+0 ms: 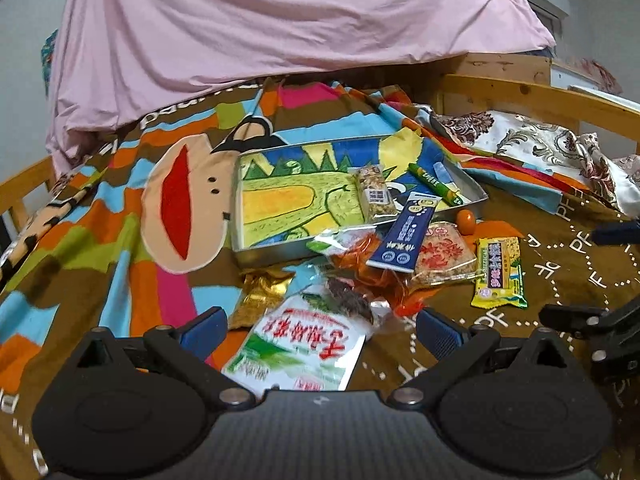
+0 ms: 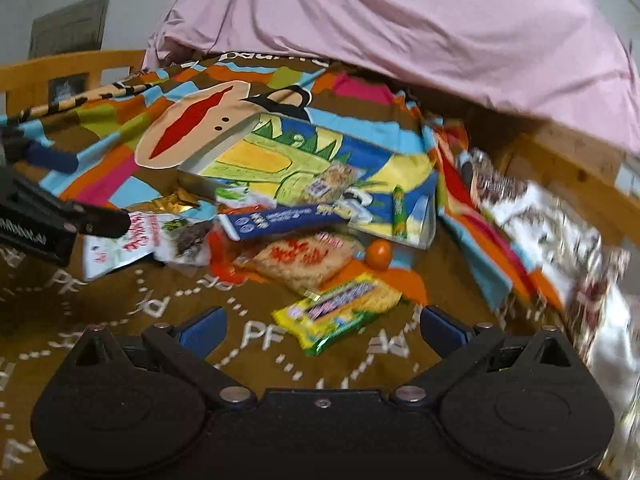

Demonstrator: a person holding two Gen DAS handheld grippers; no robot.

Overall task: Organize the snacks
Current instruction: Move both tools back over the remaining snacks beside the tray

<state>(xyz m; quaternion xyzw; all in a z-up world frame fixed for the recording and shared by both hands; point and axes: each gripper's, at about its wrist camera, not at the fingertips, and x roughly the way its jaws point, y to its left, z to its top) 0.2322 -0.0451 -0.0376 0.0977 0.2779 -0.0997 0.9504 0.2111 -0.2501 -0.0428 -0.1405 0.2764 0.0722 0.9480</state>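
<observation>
White packet (image 1: pixel 304 350) with red Chinese print, not readable, is lying between the left claw (image 1: pixel 320 330) fingers; claw is sitting released, gripping nothing. Bedspread (image 1: pixel 568 264) is showing repeated "PF" lettering. Metal tray (image 1: pixel 474 186) is holding a nut bar (image 1: pixel 374 194) and a green stick (image 1: pixel 434 184); a blue sachet (image 1: pixel 404 236) is leaning over its rim. Yellow packet (image 2: pixel 340 312) is lying just ahead of the right claw (image 2: pixel 320 330), also released and empty, label blurred.

Left wrist view aimed low and close across the bed, right wrist view angled in from the right, snack pile (image 1: pixel 372 256) and tin tray (image 2: pixel 424 236) shared by both
</observation>
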